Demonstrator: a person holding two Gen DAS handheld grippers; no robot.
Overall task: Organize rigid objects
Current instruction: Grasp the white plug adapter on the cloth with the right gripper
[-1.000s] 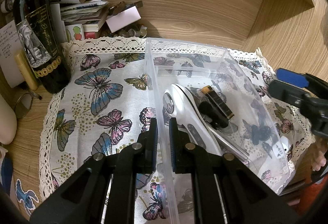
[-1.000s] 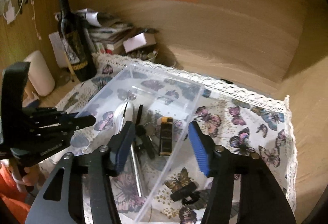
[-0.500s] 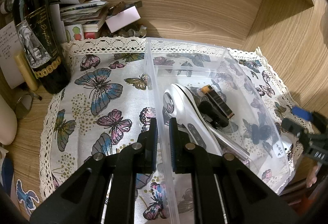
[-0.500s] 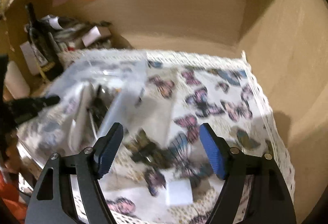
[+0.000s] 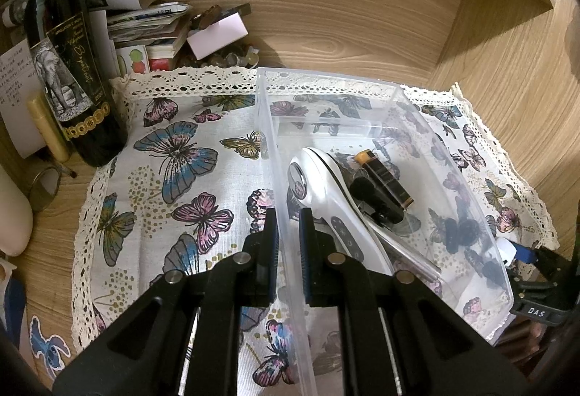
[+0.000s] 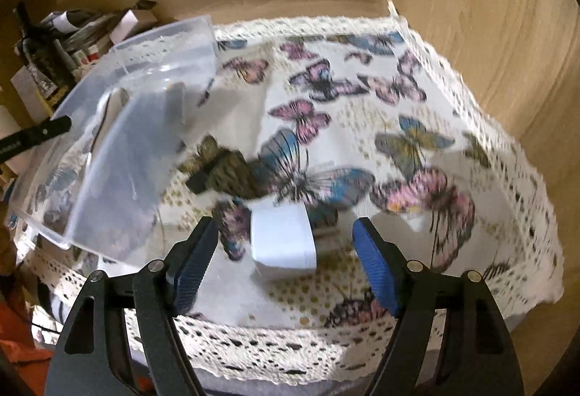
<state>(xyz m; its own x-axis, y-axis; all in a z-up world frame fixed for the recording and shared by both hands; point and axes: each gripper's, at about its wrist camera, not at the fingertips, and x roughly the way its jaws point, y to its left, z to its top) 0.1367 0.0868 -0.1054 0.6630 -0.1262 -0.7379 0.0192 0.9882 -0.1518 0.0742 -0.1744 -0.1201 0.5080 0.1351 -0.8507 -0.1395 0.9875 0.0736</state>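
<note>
The right gripper (image 6: 284, 263) has swung away from the clear bin (image 6: 119, 157), now spread wide around the white adapter (image 6: 282, 238) beside it: next pickup; left gripper (image 5: 288, 244) stays clamped on the bin wall

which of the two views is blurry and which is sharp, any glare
Right wrist view: motion-smeared, the butterfly cloth and white block soft-edged. Left wrist view: sharp, with dull glare on the clear bin wall and dark fisheye corners.

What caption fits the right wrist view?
Open right gripper poised over a white block on the butterfly cloth, beside the clear bin.
</note>
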